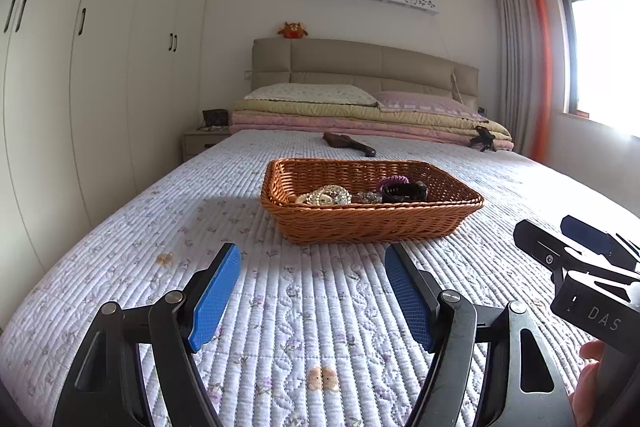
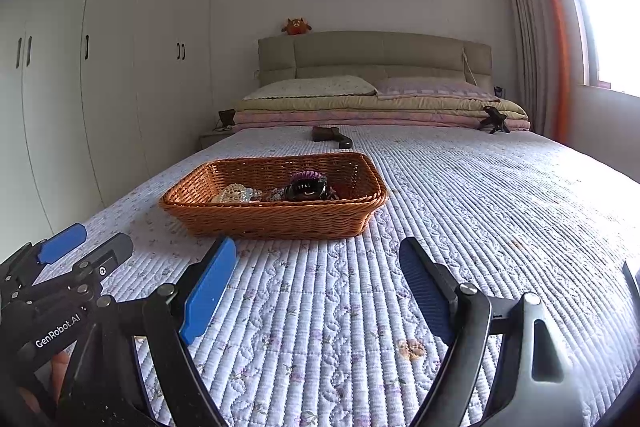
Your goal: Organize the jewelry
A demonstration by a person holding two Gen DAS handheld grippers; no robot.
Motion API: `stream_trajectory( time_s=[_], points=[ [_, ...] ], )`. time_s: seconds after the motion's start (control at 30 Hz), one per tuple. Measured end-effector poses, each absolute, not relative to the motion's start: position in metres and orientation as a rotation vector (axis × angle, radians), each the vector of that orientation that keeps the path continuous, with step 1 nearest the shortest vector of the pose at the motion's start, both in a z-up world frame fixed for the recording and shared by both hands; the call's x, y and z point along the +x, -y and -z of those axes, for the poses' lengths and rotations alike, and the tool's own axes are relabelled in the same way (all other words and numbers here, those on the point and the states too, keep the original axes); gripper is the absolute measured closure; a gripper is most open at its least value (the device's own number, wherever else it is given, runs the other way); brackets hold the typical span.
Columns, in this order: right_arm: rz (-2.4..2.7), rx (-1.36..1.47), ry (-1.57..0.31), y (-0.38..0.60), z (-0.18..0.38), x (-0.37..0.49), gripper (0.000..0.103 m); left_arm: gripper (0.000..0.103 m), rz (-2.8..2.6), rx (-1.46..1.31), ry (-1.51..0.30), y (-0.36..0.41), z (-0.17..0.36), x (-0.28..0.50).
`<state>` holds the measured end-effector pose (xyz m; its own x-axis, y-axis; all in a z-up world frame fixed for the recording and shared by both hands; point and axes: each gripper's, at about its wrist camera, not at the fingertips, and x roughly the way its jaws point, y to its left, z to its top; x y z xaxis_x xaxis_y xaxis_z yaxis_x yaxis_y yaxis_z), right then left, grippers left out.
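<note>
A bedroom: white wardrobe doors (image 1: 100,75) on the left, a bed under a quilted floral bedspread (image 1: 320,307) filling the middle, curtains (image 1: 520,59) on the right. The left gripper (image 1: 313,269) hovers over the bedspread near the foot edge, its blue pads spread with nothing between them. Ahead, mid-bed, sits a wicker basket (image 1: 360,223) holding pearl bracelets (image 1: 328,195), a purple coil band (image 1: 394,180) and a dark hair clip (image 1: 404,193). The right gripper (image 2: 318,267), just beside the left, is likewise spread and empty.
</note>
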<state>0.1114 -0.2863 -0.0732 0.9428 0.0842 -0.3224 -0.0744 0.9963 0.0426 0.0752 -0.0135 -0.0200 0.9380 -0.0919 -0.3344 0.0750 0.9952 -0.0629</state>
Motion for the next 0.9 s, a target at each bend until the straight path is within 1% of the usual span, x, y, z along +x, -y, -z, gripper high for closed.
stream_trajectory(
  time_s=[0.9],
  points=[
    [-0.088, 0.037, -0.338, 0.2893, 0.0738, 0.1113, 0.017, 0.027, 0.024, -0.049, -0.352, 0.0108, 0.0212, 0.0778]
  ],
)
